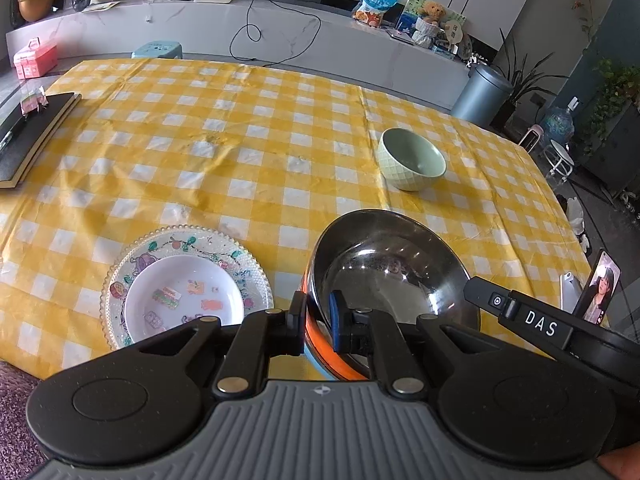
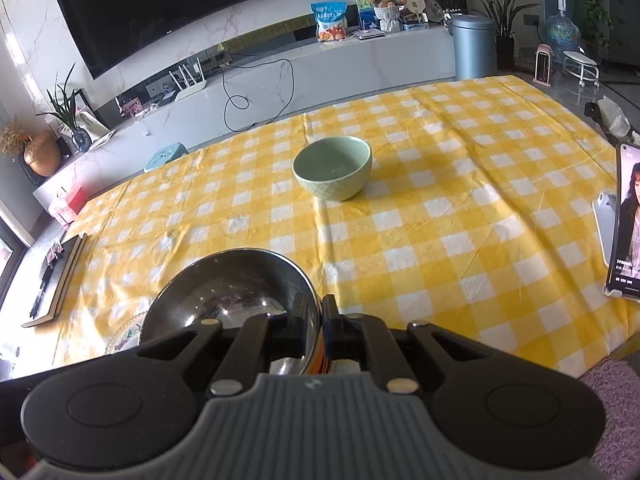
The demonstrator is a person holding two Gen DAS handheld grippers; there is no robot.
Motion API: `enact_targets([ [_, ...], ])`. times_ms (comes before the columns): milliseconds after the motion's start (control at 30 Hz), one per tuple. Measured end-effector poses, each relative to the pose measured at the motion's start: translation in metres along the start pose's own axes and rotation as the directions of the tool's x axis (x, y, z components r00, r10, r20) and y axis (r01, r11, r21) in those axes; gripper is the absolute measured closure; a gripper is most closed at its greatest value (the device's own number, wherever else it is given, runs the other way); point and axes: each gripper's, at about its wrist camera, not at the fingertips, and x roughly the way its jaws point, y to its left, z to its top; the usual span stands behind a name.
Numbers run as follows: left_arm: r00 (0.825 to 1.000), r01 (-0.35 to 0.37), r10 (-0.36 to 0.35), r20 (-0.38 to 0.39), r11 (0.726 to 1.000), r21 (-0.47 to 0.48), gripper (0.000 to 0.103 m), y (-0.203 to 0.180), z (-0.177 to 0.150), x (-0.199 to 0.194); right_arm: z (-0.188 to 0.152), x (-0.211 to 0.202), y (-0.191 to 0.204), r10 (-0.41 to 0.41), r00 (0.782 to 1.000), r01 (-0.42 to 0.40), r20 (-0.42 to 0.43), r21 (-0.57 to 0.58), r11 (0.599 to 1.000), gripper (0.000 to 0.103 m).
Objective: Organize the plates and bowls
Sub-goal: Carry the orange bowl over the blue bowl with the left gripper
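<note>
Left wrist view: left gripper (image 1: 317, 322) clamped on near-left rim of steel bowl (image 1: 394, 268), one finger outside, one inside. Bowl empty, orange band on outer wall, held between both grippers. Plates (image 1: 184, 288) lie just left of bowl on checked tablecloth (image 1: 240, 128): small white plate nested in patterned glass plate, nothing else in them. Green bowl (image 1: 412, 158) stands farther off, ahead and right, empty.

Right wrist view: right gripper (image 2: 321, 322) pinched on bowl's right rim. Green bowl straight ahead, well apart. Phone (image 2: 626, 224) at right edge.
</note>
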Motion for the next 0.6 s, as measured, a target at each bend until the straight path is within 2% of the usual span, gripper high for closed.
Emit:
enact_targets([
  [67, 1.000, 0.011, -0.011, -0.001, 1.000, 0.002, 0.089, -0.001, 0.000, 0.001, 0.000, 0.001, 0.001, -0.005, 1.000, 0.005, 0.003, -0.007, 1.000, 0.098],
  [100, 1.000, 0.021, -0.021, 0.000, 1.000, 0.006, 0.089, -0.002, 0.000, 0.001, -0.001, 0.001, 0.001, 0.017, 1.000, -0.017, 0.002, -0.005, 1.000, 0.103],
  [333, 1.000, -0.022, 0.021, 0.015, 0.999, 0.049, 0.090, -0.007, -0.001, 0.004, -0.004, 0.002, 0.011, 0.043, 0.999, -0.044, -0.008, -0.032, 0.999, 0.103],
  [600, 1.000, -0.012, 0.012, 0.000, 0.999, 0.039, 0.089, -0.003, -0.002, 0.008, -0.003, 0.004, 0.005, 0.033, 0.999, -0.034, -0.008, -0.010, 0.999, 0.100],
])
